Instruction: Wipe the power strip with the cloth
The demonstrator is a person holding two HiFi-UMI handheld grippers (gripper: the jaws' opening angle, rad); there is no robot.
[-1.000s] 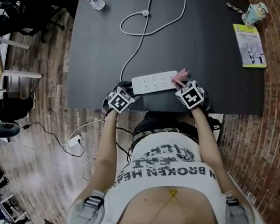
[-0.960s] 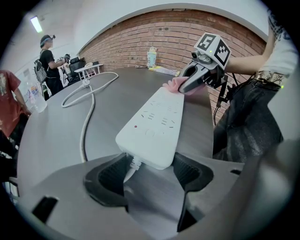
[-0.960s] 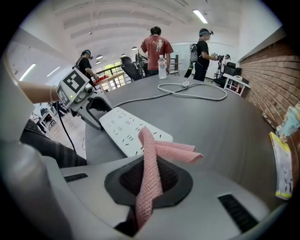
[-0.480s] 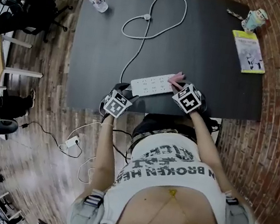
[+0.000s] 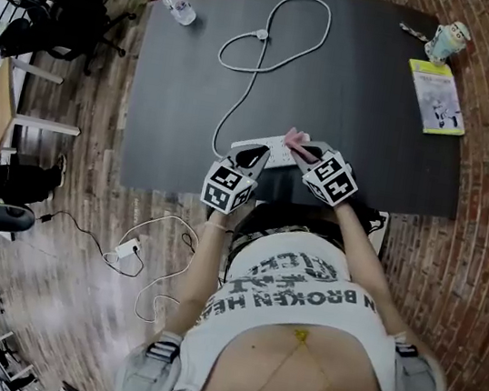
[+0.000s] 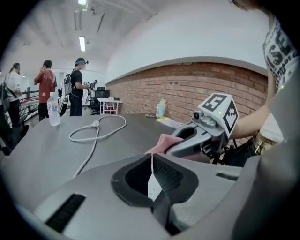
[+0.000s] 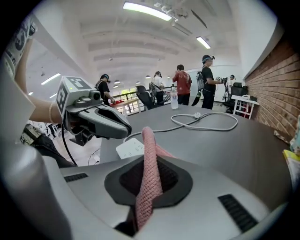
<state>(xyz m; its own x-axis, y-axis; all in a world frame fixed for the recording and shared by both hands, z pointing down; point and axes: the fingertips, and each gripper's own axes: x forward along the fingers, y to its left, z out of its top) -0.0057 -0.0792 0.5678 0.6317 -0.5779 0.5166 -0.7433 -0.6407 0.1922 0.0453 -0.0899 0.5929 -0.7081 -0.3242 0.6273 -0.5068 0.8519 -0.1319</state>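
**Change of state**
- You are working at the near edge of the table (image 5: pixel 370 99). The power strip (image 7: pixel 130 148) is lying there between your two tools, and its cord (image 5: pixel 263 34) is looping away to the far side.
- Compared with the head view of half a second ago, the strip is showing shorter and at a steeper angle.
- The left gripper (image 6: pixel 151 171) is no longer hanging off the near edge to the strip's left. It is now sitting over the strip's left end.
- Its jaws have just been closing and are now standing together. Only a thin white sliver is showing in the slit, and you cannot tell what that sliver is.
- The right gripper (image 7: pixel 149 185) is clamping the cloth (image 7: pixel 148 140) at the strip's right end.
- Judgement: the left tool is probably setting up to steady the left end, so the wiping stroke is not yet running.

**What each view adds**
- The head view is giving you the layout but is not showing either set of jaws.
- The right gripper view is showing the strip apparently resting on the table just below the left tool's tip. It also shows the pink fold standing up between its own jaws.
- The left gripper view is showing the closed slit, with the cloth just beyond it. It is not showing the strip clearly.
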